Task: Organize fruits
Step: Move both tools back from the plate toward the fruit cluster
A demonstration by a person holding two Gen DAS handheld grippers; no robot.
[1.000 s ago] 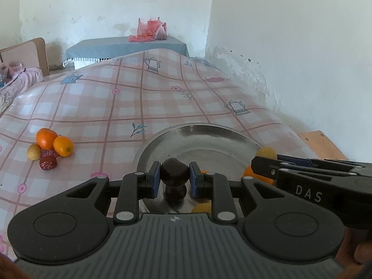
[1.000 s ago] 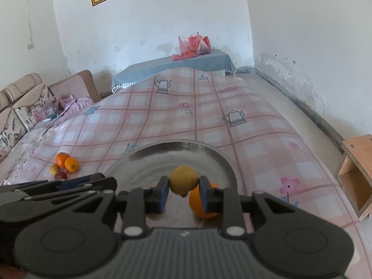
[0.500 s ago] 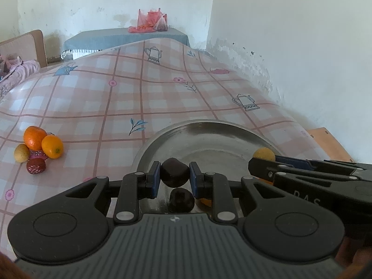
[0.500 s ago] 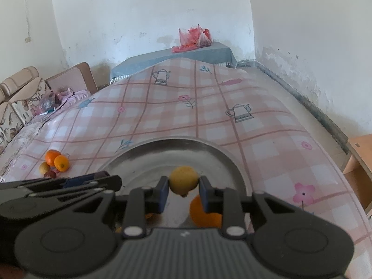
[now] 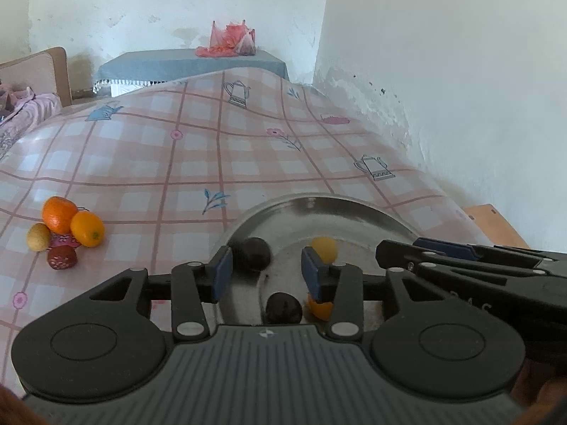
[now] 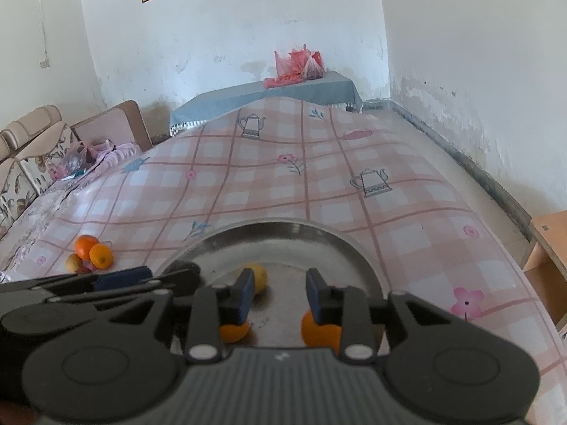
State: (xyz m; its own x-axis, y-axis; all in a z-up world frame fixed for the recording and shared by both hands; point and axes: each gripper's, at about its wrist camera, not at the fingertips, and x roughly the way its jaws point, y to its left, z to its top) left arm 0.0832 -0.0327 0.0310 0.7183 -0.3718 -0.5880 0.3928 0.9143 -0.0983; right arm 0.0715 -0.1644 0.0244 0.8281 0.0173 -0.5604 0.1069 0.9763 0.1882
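Note:
A round metal tray (image 5: pixel 319 201) lies on the checked tablecloth under both grippers. My left gripper (image 5: pixel 267 274) is opening with nothing between its pads. A dark fruit (image 5: pixel 256 253) lies in the tray just past its left finger, and a second dark fruit (image 5: pixel 283 308) lies nearer. My right gripper (image 6: pixel 280 294) is opening too, with an empty gap. A yellow fruit (image 6: pixel 258 278) rests in the tray (image 6: pixel 283 227) by its left finger. Two oranges (image 6: pixel 319 331) lie below the fingers. On the cloth to the left sits a small fruit pile (image 5: pixel 63 230).
A blue-covered side table (image 6: pixel 283 97) with red bags stands at the far end. A sofa (image 6: pixel 32 163) with clothes runs along the left. A white wall borders the right, with a wooden stool (image 6: pixel 547 248) beside the table edge.
Both grippers were shut on fruit and now stand apart. The dark fruit left the left gripper's pads and the yellow fruit left the right gripper's; both now lie in the tray.

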